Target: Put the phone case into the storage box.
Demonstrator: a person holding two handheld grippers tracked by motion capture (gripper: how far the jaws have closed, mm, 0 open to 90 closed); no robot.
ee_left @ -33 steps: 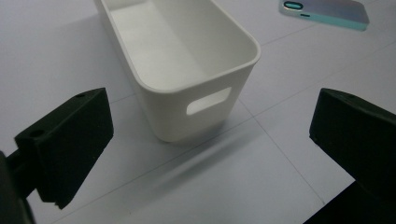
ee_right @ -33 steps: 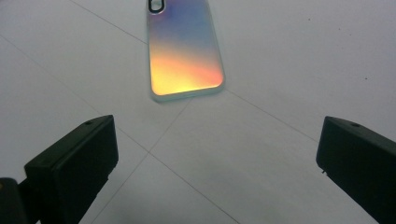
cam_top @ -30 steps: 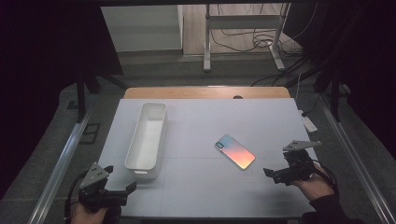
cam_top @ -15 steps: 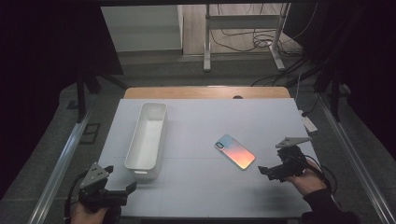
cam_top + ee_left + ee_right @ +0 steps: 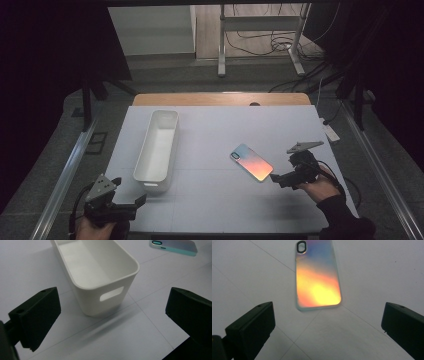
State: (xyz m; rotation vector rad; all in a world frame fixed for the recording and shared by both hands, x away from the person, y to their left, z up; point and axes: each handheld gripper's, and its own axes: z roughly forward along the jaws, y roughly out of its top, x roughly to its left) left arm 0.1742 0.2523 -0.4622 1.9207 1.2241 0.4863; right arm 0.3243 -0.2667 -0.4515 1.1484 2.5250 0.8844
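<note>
- Phone case (image 5: 318, 275), iridescent and lying flat, sat straight ahead of your right gripper (image 5: 280, 178), just beyond the jaw tips and centred between them.
- Your right gripper's jaws stood wide apart and had hold of nothing; the gap was far broader than the case.
- From that gripper's own view the case's long axis ran away from you, camera cutout at the far end, the near short edge towards the jaws.
- In the high view the case (image 5: 251, 162) lay on the white table (image 5: 220, 200), right of centre, angled, not touching anything.
- Your left gripper (image 5: 131, 201) rested at the near left corner, jaws equally spread and empty, facing the end of the white bin (image 5: 100, 277), well apart from the case.
- Your right hand (image 5: 317, 187) was clearly the nearer one, so I judge the pick was its job.
</note>
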